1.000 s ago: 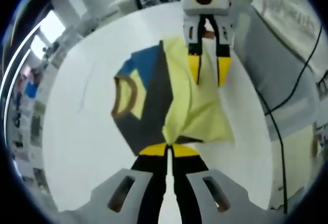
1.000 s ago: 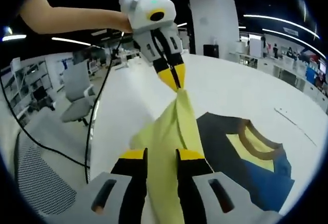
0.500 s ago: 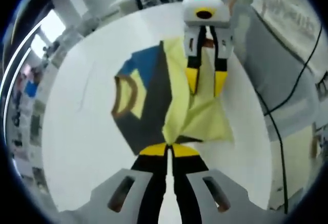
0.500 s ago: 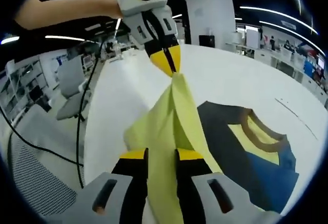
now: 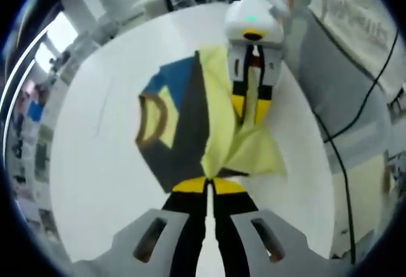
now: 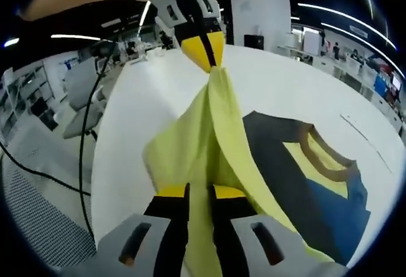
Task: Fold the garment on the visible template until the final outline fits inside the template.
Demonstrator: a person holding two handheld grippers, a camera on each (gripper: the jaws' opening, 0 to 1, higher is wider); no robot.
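The short-sleeved T-shirt in pale yellow, dark grey and blue cloth (image 5: 190, 131) lies on the round white tabletop (image 5: 95, 182), collar with its brown rib band (image 5: 152, 120) facing up, and the fold is partly made. The left tool (image 5: 207, 185) is clamped on a corner of the yellow panel, jaws pressed together on the cloth, and the right tool (image 5: 249, 109) pinches the far end of the same yellow edge, its jaws closed around the fabric. In the right gripper view the yellow panel (image 6: 203, 144) rises off the tabletop as a taut ridge between the right tool (image 6: 198, 194) and the left tool (image 6: 206, 58). The lifted side looks ready to be carried across the grey body; that lay-down, and probably further folds, remain. No template outline is discernible, so the fit cannot be judged.
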